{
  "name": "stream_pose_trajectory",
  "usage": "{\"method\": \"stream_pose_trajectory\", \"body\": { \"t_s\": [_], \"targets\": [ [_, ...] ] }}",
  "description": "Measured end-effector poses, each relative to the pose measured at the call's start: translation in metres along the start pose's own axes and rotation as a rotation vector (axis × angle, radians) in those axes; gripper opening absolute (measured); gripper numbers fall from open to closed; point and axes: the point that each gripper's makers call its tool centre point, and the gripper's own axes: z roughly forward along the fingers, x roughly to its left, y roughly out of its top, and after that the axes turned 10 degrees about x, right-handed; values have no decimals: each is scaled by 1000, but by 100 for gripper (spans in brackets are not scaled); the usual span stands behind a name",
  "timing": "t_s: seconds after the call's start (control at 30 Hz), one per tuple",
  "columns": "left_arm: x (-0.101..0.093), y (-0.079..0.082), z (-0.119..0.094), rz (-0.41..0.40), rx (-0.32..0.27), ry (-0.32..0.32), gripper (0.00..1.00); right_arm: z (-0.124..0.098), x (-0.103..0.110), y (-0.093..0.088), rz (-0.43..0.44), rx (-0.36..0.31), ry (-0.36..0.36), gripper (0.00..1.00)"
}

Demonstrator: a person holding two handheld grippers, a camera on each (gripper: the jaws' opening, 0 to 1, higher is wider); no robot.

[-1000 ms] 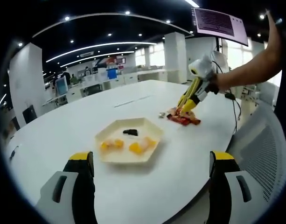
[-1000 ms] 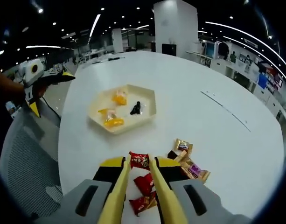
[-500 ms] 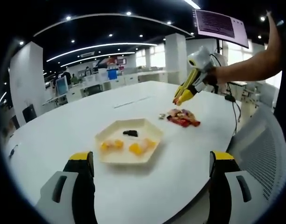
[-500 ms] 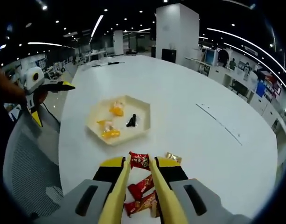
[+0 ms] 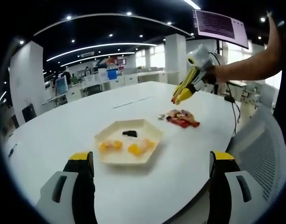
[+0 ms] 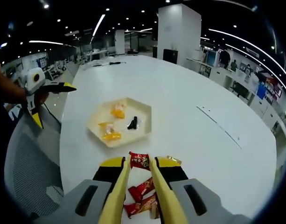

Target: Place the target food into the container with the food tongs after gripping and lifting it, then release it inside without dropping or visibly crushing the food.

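My right gripper (image 6: 139,161) is shut on a red candy packet (image 6: 139,160), held in the air above the white table (image 6: 189,116). In the left gripper view that same gripper (image 5: 180,98) hangs above the pile of wrapped candies (image 5: 181,117). The cream hexagonal tray (image 5: 128,141) (image 6: 118,122) holds yellow-wrapped sweets (image 5: 136,148) and one dark piece (image 6: 132,124). My left gripper (image 5: 152,161) stands open near the table's edge, in front of the tray, with nothing between its jaws. It also appears as the left gripper (image 6: 49,88) at the left of the right gripper view.
More red and mixed wrappers (image 6: 143,196) lie on the table under my right gripper. A mesh chair back (image 5: 268,149) (image 6: 26,172) stands beside the table edge. A person's arm (image 5: 245,70) holds the right gripper. Desks and columns fill the office behind.
My right gripper has risen from the candy pile with the red packet in its jaws. The left gripper has stayed where it was.
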Motion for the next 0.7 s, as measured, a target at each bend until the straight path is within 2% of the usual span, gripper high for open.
{"method": "stream_pose_trajectory", "body": {
  "t_s": [0.7],
  "targets": [
    [1, 7, -5, -2, -43, -1, 99, 15, 11, 34, -31, -15, 27, 24]
  ]
}}
